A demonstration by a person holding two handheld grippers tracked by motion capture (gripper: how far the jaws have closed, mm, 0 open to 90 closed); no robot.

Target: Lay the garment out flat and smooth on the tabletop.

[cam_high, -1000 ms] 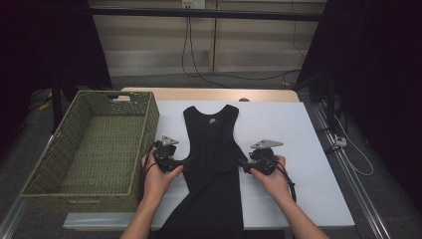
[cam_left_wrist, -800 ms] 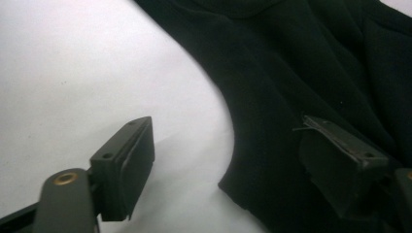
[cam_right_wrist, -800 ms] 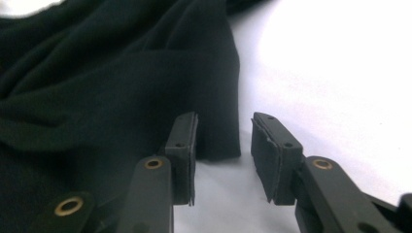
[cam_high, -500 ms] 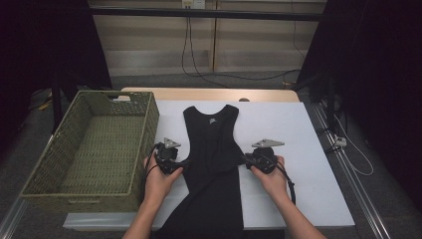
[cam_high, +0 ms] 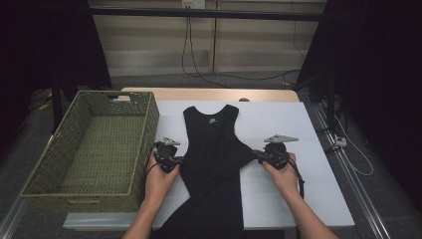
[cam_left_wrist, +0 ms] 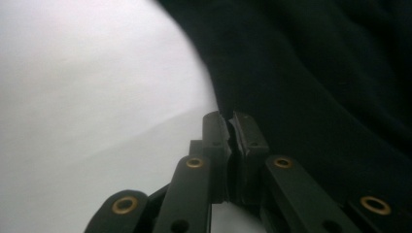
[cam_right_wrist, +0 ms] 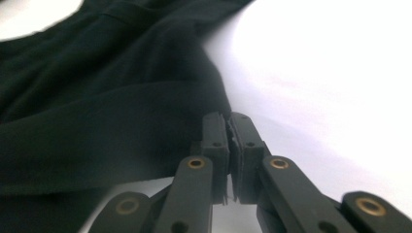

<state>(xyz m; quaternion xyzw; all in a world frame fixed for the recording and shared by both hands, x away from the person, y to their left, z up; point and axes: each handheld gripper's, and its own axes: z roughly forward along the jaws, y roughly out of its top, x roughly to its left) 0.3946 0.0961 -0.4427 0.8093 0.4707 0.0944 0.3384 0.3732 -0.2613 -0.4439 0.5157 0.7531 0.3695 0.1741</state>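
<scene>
A black sleeveless top [cam_high: 211, 149] lies flat on the white table [cam_high: 303, 194], neck toward the far side, hem hanging over the front edge. My left gripper [cam_high: 180, 160] has just closed its jaws on the top's left side edge. In the left gripper view, the left gripper [cam_left_wrist: 228, 122] is shut with the dark cloth [cam_left_wrist: 316, 87] pinched at its tips. My right gripper [cam_high: 255, 154] has also just been closing and holds the right side edge, drawn out into a point. In the right gripper view, the right gripper [cam_right_wrist: 229, 121] is shut on a fold of the cloth [cam_right_wrist: 121, 111].
A green woven basket [cam_high: 144, 124] stands at the table's left, close beside my left hand. Cables hang along the back wall and trail down the right side. Bare white table shows to the right of my right hand.
Both grippers' jaws have closed on the top's side edges. My right hand has shifted a little to the right, pulling the right edge outward. The left hand has stayed put.
</scene>
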